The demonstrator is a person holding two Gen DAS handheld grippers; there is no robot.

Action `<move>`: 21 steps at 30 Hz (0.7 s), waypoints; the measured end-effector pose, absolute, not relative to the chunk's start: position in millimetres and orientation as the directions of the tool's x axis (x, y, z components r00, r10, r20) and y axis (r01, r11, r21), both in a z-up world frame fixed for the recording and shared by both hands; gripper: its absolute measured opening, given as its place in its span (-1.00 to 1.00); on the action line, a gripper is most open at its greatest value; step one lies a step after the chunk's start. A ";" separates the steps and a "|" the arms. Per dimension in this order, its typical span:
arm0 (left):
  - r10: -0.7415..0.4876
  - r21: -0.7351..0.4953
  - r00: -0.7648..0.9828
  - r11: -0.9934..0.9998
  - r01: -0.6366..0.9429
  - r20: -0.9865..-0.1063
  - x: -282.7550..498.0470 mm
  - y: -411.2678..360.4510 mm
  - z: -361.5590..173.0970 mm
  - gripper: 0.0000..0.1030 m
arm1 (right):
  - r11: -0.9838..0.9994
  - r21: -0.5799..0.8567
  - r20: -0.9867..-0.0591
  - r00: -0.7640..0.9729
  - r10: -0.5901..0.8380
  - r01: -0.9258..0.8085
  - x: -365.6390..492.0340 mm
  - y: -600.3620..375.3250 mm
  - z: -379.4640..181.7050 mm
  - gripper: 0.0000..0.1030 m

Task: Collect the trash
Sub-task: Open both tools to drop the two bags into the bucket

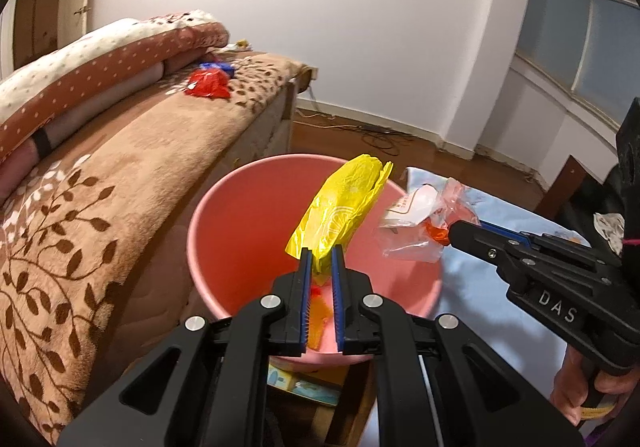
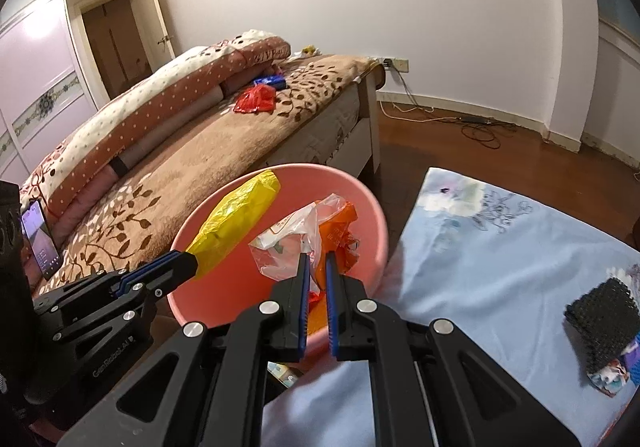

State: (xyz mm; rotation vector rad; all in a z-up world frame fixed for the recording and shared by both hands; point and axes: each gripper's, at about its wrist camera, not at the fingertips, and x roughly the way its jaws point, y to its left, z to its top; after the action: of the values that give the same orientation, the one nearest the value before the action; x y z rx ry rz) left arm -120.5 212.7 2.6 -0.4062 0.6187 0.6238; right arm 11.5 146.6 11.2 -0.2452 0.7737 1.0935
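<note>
Left wrist view: the left gripper [image 1: 322, 261] pinches the yellow bag [image 1: 344, 203] by its tail above the pink bucket [image 1: 224, 207], light, soft film that crumples and slips. Right wrist view: the right gripper [image 2: 316, 267] pinches the clear-and-orange bag [image 2: 316, 235] over that bucket's rim, while 2 more wrappers, the red wrapper [image 2: 256, 99] and the blue wrapper [image 2: 271, 81], lie on the bed [image 2: 192, 159] well beyond the bucket.

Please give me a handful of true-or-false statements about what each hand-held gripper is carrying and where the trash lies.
1. The left hand-held gripper is shut on the yellow bag. True.
2. The right hand-held gripper holds nothing. False: it is shut on the clear and orange bag.
3. Both bags are held over the pink bucket. True.
4. The red bag already lies in the bucket. False: it lies on the bed, beside a blue packet.
5. The bucket stands on the bed. False: it stands beside it.
</note>
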 end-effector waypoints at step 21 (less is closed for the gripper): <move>0.415 -0.183 0.586 0.686 -0.704 -0.696 -126.1 249.0 -19.8 -0.79 | 0.446 0.199 -0.707 0.187 0.682 -0.873 12.7 185.4 -10.2 -0.55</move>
State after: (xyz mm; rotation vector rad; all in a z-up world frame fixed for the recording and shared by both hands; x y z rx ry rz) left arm -126.1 249.0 -19.8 -0.4756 0.6688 0.6816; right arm 12.7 185.4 -10.2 -0.2726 0.8294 1.1132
